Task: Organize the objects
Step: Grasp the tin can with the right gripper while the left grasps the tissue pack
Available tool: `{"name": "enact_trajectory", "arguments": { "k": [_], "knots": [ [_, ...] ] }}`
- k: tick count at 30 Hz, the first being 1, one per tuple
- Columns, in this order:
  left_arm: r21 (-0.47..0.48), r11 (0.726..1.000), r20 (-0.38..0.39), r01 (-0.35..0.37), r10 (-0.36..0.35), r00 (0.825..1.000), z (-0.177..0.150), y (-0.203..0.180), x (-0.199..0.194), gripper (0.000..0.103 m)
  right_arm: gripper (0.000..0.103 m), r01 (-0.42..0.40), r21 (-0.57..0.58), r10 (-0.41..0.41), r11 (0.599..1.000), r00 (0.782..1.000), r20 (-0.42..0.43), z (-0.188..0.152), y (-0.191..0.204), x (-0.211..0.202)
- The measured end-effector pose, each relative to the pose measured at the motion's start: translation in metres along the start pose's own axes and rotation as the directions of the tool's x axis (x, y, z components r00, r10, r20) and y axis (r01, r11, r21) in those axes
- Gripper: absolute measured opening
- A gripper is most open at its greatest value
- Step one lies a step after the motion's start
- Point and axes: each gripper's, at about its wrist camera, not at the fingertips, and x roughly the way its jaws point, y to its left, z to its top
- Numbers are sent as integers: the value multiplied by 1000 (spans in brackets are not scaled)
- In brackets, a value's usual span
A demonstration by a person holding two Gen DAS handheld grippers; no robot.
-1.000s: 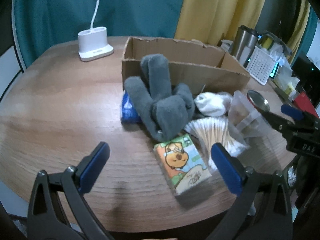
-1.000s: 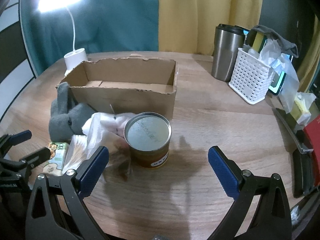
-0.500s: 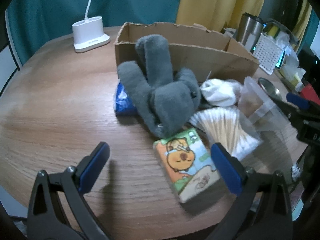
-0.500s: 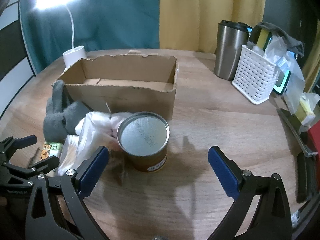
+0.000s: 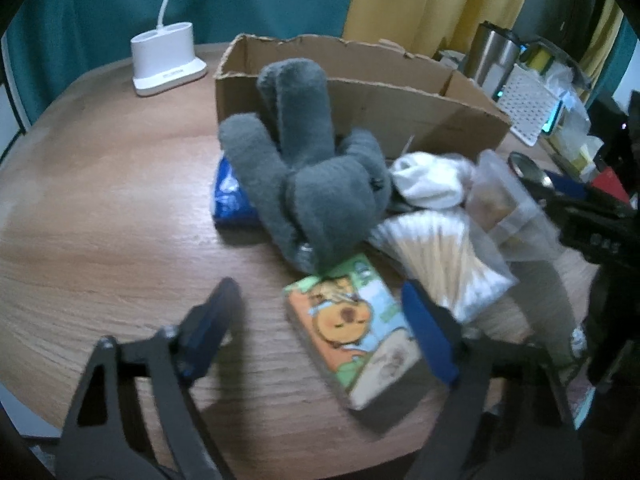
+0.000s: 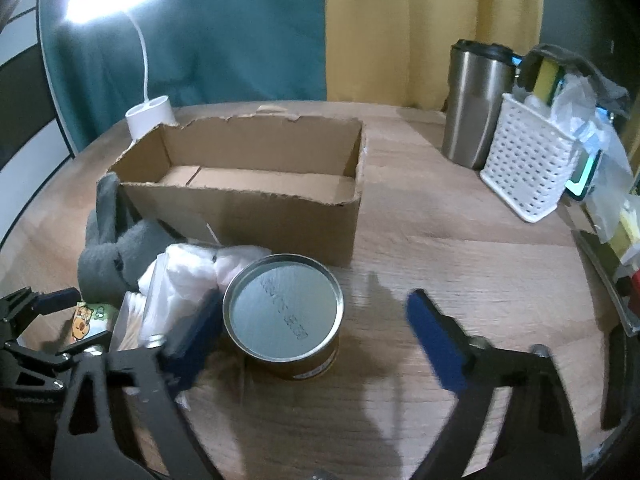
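Two tools hang low over the round wooden bench [image 5: 100, 208], both with their jaws closing. The left tool [image 5: 320, 320] has the cartoon-printed tissue pack [image 5: 352, 332] between its blue pads; the right pad sits at the pack's edge, the left one is apart from it, so nothing is clamped. The right tool [image 6: 312, 332] straddles the tin can [image 6: 284, 316] with the silver lid; its left pad is just beside the can's wall, the right pad well clear, so it grips nothing either.

Just past the tissue pack lies a clear bag of cotton swabs [image 5: 444, 256], and behind that a grey plush toy [image 5: 312, 176] slumps against the front wall of the cardboard box [image 6: 248, 204]. A blue packet [image 5: 230, 196] peeks from under the toy's left side, and a white bundle [image 5: 428, 180] lies to its right, next to a crumpled clear plastic bag [image 5: 508, 208].

The box stands open-topped in the middle of the bench. Beyond it, at the left, is a white lamp base [image 5: 166, 58]; at the right, a steel tumbler [image 6: 476, 104] and a white perforated basket [image 6: 528, 164] stuffed with plastic. Teal and yellow curtains [image 6: 400, 20] hang behind.
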Motion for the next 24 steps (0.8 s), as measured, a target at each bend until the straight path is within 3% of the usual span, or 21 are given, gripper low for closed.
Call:
{"name": "enact_trajectory", "arguments": {
  "k": [1, 2, 4, 12, 24],
  "knots": [
    [5, 1000, -1, 12, -12, 1000, 0, -1, -1, 65, 87, -3, -2, 3, 1000, 1000, -4, 0, 1, 2],
    [9, 1000, -3, 21, -21, 1000, 0, -2, -1, 62, 86, -3, -4, 3, 1000, 1000, -4, -1, 1, 3],
    [12, 1000, -6, 22, -22, 1000, -1, -4, -1, 62, 86, -10, -5, 10, 1000, 1000, -3, -1, 2, 3],
    [30, 999, -5, 26, -26, 1000, -2, -10, -5, 59, 59, -44, -21, 44, 999, 999, -3, -3, 3, 2],
    [45, 998, 65, 49, -51, 997, 0, -16, -28, 59, 58, -41, -33, 42, 999, 999, 18, -5, 2, -11]
  ]
}}
